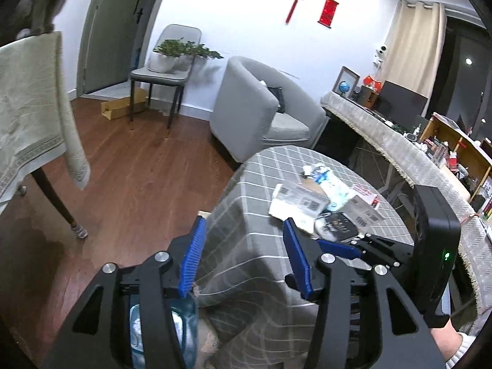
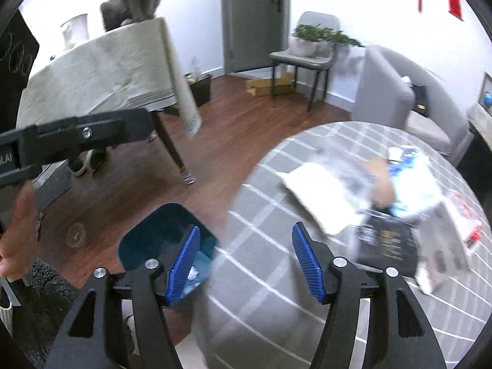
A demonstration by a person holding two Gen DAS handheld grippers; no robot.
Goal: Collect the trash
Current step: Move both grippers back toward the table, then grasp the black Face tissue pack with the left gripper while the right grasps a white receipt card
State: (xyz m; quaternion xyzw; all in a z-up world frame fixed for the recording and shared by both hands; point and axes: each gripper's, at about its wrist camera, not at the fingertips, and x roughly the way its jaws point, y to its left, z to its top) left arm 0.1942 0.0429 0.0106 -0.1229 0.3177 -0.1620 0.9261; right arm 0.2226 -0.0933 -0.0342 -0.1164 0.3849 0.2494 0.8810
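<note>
While both of my jaws stand wide apart and hold nothing, the trash pile point(image 1: 326, 206) lies on the checked table point(image 1: 246, 246), ahead and to the right of my left gripper point(image 1: 243, 255). My right gripper point(image 2: 246, 264) is nearer to it (its view is blurred). The teal bin point(image 2: 166, 240) stands on the floor, left of the table.

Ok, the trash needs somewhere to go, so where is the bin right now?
In the right wrist view the blue bin stands on the wood floor at lower left, close against the checked round table.
</note>
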